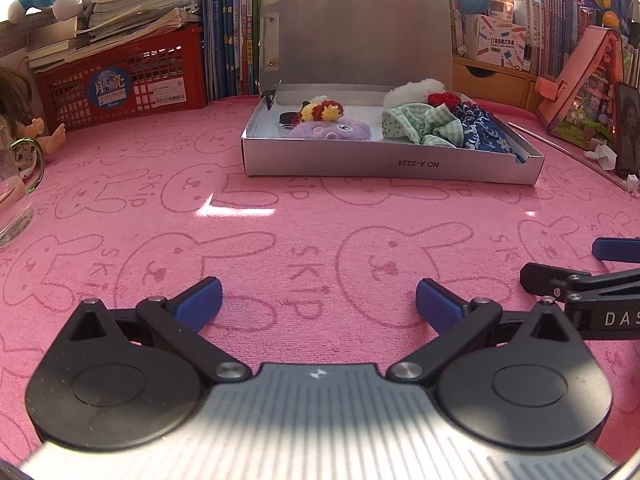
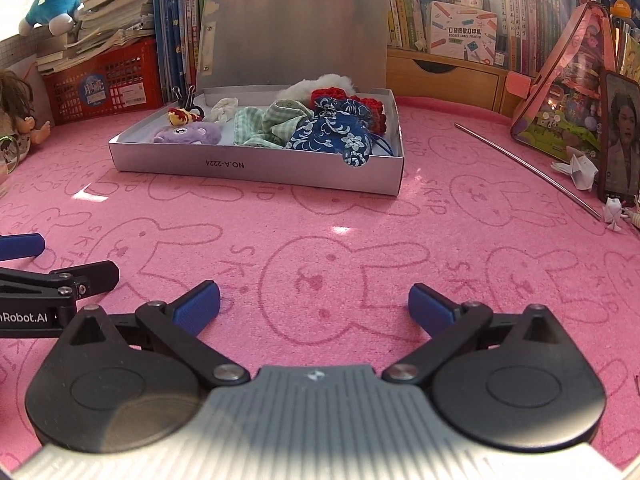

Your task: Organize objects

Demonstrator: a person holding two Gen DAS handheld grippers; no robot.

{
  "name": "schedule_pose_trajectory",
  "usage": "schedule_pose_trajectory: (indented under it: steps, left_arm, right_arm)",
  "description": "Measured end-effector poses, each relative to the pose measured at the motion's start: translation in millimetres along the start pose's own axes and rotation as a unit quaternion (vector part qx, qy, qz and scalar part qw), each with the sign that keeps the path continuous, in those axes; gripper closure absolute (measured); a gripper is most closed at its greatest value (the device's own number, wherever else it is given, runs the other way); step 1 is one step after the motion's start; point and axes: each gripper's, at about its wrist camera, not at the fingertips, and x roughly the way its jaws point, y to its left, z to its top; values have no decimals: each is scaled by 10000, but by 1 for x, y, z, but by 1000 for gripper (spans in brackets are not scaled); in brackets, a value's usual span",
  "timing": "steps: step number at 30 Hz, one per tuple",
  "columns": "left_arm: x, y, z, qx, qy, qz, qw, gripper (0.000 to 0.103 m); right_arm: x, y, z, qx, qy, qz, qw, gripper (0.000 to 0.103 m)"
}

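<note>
Both hand-held grippers, left [image 1: 319, 304] and right [image 2: 314, 304], gape wide, empty, over the pink tabletop [image 1: 280, 232]. Silver box [image 1: 392, 166] stands open; its blue floral pouch [image 2: 340, 136] overhangs the wall, contents partly hidden.

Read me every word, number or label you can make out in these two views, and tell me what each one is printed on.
"NO.A-2224", upside down: front wall of the open silver cardboard box.
"SKIP", repeated: pink rabbit-print table cloth.
"POCKET LABEL PRINTER": white printer carton on the shelf.
"DAS", cut off: right tool, seen from the left wrist.
"nRobot.AI", cut off: left tool, seen from the right wrist.
Red plastic crate stickers, book spines: too small to read.
</note>
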Motion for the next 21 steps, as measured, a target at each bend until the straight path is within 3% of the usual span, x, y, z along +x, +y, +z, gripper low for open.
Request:
schedule_pose_trajectory:
  steps: [21]
  left_arm:
    - [2, 0, 2, -30, 32, 41, 10000, 0]
  right_arm:
    - [0, 0, 0, 0, 1, 0, 10000, 0]
